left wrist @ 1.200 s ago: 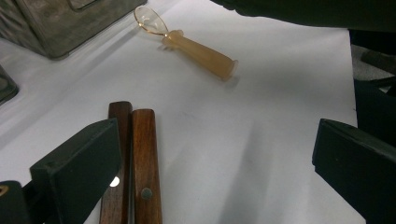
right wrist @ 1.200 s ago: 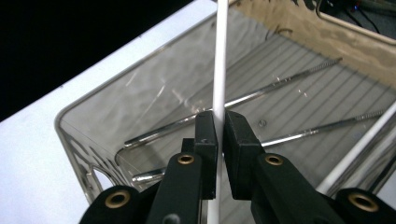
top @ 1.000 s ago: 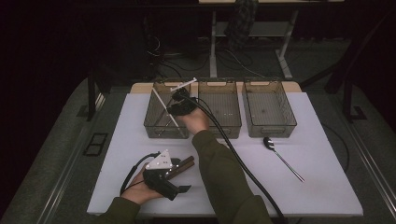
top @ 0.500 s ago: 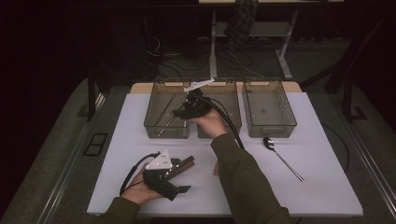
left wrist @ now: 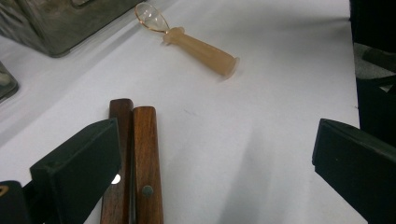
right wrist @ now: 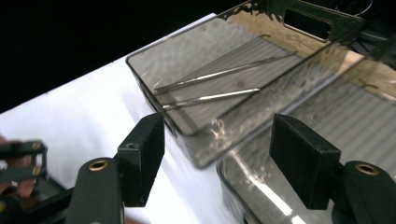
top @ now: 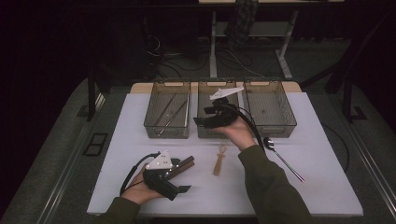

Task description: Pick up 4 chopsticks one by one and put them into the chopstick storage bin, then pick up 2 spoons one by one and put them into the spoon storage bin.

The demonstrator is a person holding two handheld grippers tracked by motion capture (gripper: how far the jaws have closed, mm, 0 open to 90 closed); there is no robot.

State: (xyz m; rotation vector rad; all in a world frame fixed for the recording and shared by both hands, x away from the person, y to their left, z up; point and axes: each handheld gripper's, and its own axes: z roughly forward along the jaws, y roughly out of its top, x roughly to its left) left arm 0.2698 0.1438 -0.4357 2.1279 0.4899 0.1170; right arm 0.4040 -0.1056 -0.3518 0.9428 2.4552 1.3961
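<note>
Hovering over the middle bin (top: 219, 130), the right gripper (top: 205, 119) has jaws that have just been opening; they stand wide w/ nothing between them. In the right gripper view the left bin (right wrist: 196, 135) sits just beyond the jaw tips, two thin metal rods (right wrist: 219, 84) lying along its floor.

Left gripper (top: 180, 186) rests low on the white table (top: 327, 186), jaws wide, empty. The wooden-handled pieces (left wrist: 135, 158) lie right at its left jaw, partly under it, long axis running roughly along the jaw direction, so off-centre, not between the jaws.

Small tan spoon (left wrist: 201, 46) lies ahead of the left jaws, well past the tips, handle end nearer, bowl away. In the high view that spoon (top: 218, 161) sits between the two hands; metal spoon (top: 280, 156) lies off to the right arm's side.

Judgement: left gripper is nearer the wooden pieces; a small sideways shift would centre them for a pinch across the short axis.
</note>
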